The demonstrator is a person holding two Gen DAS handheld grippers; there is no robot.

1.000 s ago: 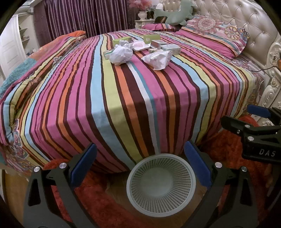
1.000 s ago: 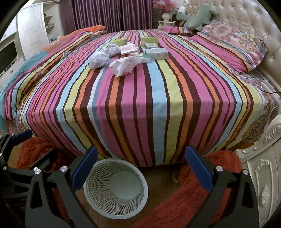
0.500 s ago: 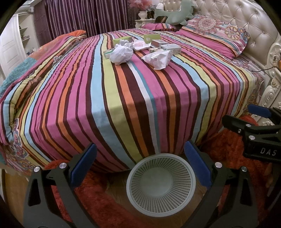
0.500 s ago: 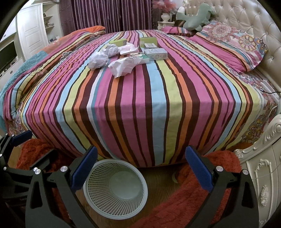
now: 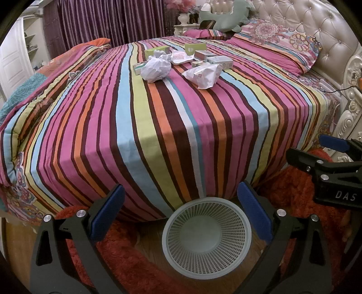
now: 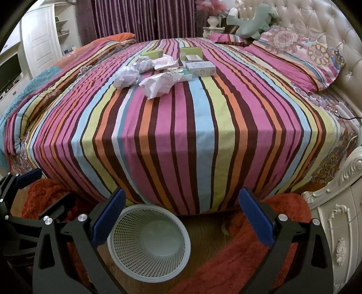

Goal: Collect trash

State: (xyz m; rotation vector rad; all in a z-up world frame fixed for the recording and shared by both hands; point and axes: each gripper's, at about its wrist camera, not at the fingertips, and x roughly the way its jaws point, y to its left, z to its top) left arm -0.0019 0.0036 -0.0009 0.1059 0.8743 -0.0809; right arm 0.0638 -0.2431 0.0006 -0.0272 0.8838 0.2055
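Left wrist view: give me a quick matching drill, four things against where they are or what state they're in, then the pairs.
Things:
1. basket
2. crumpled paper
3. left gripper
4. green plush

Places or states:
A. by the headboard
B. open, holding nothing
C. on the floor at the bed's foot, nothing inside
D. on the striped bedspread, beside small boxes

Pairs: 1-C, 2-D, 3-B, 4-A
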